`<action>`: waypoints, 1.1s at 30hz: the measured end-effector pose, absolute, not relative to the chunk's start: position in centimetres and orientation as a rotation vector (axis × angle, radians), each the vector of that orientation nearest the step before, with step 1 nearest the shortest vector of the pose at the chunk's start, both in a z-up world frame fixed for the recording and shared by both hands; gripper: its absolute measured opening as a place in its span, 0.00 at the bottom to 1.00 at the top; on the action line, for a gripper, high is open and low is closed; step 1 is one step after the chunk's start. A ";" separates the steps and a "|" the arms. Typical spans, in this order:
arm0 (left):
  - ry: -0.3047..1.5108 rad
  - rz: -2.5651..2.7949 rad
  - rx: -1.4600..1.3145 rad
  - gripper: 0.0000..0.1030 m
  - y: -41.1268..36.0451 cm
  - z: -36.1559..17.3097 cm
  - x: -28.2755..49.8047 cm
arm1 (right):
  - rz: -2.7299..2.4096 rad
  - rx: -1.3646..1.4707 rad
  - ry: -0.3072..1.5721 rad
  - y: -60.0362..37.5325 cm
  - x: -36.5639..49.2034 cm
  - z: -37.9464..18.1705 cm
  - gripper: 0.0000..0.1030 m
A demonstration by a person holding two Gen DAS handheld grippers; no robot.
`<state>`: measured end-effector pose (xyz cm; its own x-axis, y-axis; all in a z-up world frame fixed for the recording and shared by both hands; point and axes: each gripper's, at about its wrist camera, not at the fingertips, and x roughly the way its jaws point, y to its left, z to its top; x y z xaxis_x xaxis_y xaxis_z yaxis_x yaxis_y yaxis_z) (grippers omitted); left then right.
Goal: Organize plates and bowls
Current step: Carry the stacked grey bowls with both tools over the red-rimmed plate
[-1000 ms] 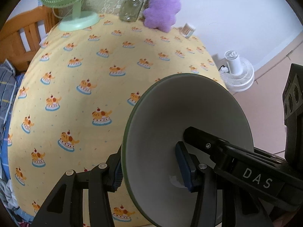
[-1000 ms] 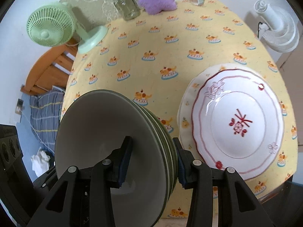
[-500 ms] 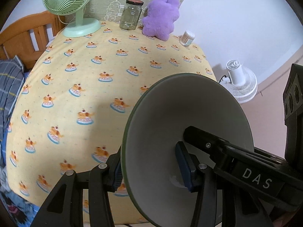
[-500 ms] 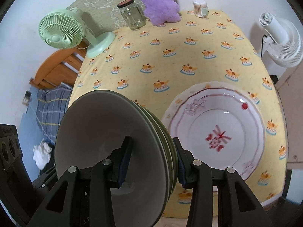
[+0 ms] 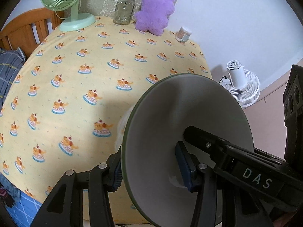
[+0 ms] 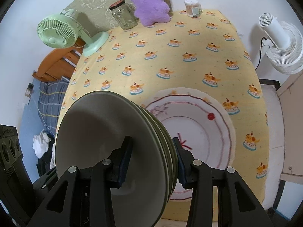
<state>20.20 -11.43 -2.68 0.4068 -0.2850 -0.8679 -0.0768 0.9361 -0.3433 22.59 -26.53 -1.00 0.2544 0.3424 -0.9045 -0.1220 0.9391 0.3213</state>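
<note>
Now both tongs carry the bowl stack farther off the patterned plate.

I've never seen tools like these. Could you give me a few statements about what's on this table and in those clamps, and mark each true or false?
1. Both grippers hold the same stack of grey, green-rimmed plates. True: the left gripper and right gripper each clamp the stack's edge between their fingers.
2. The white plate with red floral pattern is held up in the air. False: it lies flat on the yellow cake-print tablecloth.
3. The clear glass jar has no lid. False: it has a dark red one.
4. A purple plush toy sits at the table's far edge. True.
5. The mint green desk fan stands on the floor. False: it's on the table.
</note>
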 end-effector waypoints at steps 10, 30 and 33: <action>1.195 -0.124 -0.387 0.48 -15.1 -4.7 20.7 | 0.312 0.185 1.328 -30.1 23.2 -3.0 0.45; 1.249 -0.109 -0.374 0.46 -15.4 -6.6 23.1 | 0.297 0.174 1.381 -30.3 25.9 -5.5 0.45; 1.245 -0.105 -0.368 0.45 -15.3 -6.6 23.3 | 0.297 0.164 1.378 -30.0 26.2 -5.5 0.44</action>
